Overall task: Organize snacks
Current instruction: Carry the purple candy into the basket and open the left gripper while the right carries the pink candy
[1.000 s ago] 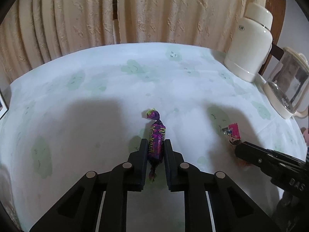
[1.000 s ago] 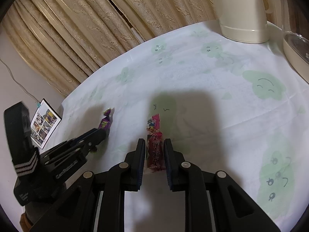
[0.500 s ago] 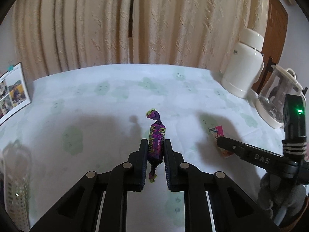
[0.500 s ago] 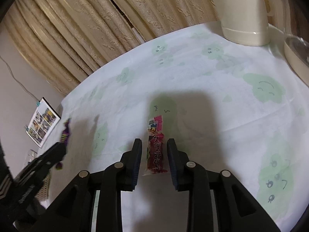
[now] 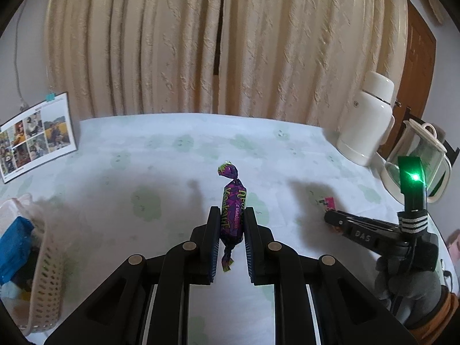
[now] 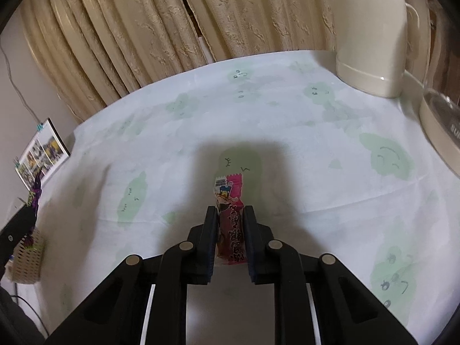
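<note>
The table (image 5: 178,155) wears a white cloth (image 6: 287,120) with pale green smiling blobs. A tall cream thermos jug (image 5: 365,123) stands on it, far ahead and to the right of the left gripper. Just beside the jug, nearer the right edge, sits a glass kettle (image 5: 417,158) with a cream lid. A photo calendar (image 5: 34,141) leans far ahead on the left. A cream basket (image 5: 46,276) with little holes sits close on the left, at the table's edge, with a blue packet (image 5: 14,247) inside.

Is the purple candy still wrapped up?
Wrapped. The purple candy has both ends twisted shut, and the left gripper squeezes its middle.
</note>
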Demonstrator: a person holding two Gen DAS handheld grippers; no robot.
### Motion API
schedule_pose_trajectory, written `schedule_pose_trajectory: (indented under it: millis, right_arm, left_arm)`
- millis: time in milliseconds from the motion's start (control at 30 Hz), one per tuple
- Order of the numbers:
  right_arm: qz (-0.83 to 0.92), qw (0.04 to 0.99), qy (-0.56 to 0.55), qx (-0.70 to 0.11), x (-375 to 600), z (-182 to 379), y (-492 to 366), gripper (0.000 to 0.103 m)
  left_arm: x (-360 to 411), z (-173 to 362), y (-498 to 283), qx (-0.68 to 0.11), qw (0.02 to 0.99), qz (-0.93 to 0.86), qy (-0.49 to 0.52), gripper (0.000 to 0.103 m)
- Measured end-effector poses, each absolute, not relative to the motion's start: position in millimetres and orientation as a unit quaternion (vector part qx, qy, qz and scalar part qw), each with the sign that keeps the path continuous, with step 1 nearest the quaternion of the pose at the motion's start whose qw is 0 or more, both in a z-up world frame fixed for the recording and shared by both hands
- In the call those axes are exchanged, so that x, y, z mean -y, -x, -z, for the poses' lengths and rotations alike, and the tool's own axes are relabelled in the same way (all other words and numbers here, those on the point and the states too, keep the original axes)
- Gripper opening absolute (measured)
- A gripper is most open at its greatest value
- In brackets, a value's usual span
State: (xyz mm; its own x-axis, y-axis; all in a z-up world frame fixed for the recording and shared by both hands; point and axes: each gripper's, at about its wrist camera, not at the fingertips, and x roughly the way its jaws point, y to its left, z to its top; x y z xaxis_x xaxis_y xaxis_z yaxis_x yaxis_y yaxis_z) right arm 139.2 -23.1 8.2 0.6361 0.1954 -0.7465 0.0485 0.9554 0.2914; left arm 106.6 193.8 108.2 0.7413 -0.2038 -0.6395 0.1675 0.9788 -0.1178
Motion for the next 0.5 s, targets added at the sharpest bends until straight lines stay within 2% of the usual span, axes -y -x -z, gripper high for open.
schedule_pose_trajectory:
  millis: [267, 500]
  right_arm:
    - [-0.095, 0.886, -0.209, -0.402, 21, -22, -128, 0.017]
    - [-0.131, 0.882, -0.214, -0.399, -2, -31, -116, 0.017]
  left_arm:
    - [-218, -120, -94, -0.322, 0.944, 0.066, 0.037, 0.017]
    - [-241, -126, -88, -0.305, 0.951, 0.034, 0.045, 0.017]
